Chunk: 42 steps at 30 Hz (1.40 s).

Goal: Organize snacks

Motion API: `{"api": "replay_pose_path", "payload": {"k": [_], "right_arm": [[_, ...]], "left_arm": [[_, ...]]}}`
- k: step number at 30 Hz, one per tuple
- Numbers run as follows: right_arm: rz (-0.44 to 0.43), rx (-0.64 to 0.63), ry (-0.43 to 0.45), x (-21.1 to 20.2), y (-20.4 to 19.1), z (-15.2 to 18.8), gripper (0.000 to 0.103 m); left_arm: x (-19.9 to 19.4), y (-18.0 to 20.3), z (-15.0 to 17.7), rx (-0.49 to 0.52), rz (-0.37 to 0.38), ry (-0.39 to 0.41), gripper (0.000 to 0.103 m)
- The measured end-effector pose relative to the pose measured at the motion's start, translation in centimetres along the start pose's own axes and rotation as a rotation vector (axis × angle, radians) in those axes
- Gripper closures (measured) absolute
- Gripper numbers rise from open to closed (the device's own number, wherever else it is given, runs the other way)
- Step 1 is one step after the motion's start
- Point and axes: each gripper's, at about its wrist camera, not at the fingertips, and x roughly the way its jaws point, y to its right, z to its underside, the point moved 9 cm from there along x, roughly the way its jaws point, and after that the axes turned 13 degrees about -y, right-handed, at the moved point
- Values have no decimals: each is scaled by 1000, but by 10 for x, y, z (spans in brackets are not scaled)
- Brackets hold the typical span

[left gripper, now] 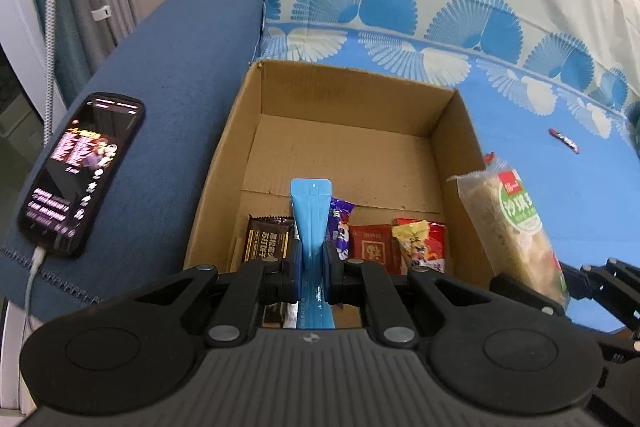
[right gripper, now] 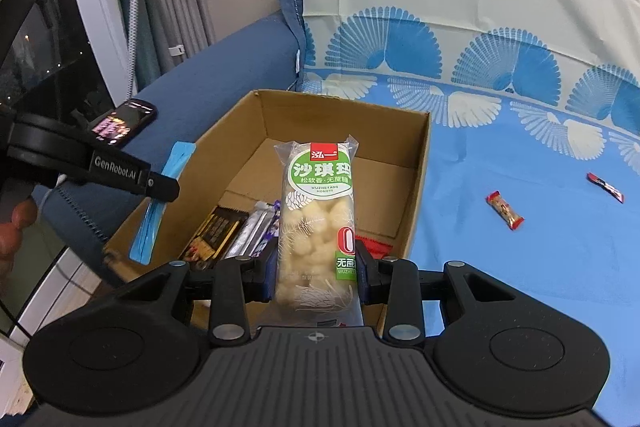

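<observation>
An open cardboard box (left gripper: pixel 344 95) (right gripper: pixel 420 163) sits on a blue patterned sofa cover. Along its near end lie a dark brown bar (left gripper: pixel 268 239), a purple packet (left gripper: pixel 340 223) and red packets (left gripper: pixel 370 247). My left gripper (left gripper: pixel 311 259) is shut on a thin light-blue stick packet (left gripper: pixel 311 211), held over the box's near end; the same packet (right gripper: pixel 160 203) shows at the left of the right wrist view. My right gripper (right gripper: pixel 316 275) is shut on a clear bag of pale puffed cake with a green label (right gripper: pixel 316 211), above the box's near right part; that bag (left gripper: pixel 508 223) appears by the box's right wall.
A lit phone (left gripper: pixel 80 171) on a charging cable lies on the blue sofa arm, left of the box. Two small wrapped snacks (right gripper: pixel 505 210) (right gripper: pixel 605 187) lie on the sofa cover to the right. A curtain and white door frame stand at far left.
</observation>
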Motion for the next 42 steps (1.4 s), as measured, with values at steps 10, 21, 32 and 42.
{"api": "replay_pose_path", "payload": {"k": [10, 21, 32, 42], "right_arm": [[-11, 16, -56, 62, 12, -23, 65], [11, 0, -92, 103, 15, -35, 59], [22, 33, -112, 66, 11, -15, 10], [16, 31, -94, -11, -25, 42, 2]], "left_arm": [[57, -7, -30, 3, -37, -61, 93], [100, -15, -42, 19, -88, -107, 50], [67, -27, 4, -29, -95, -146, 0], [18, -19, 87, -41, -124, -176, 0]]}}
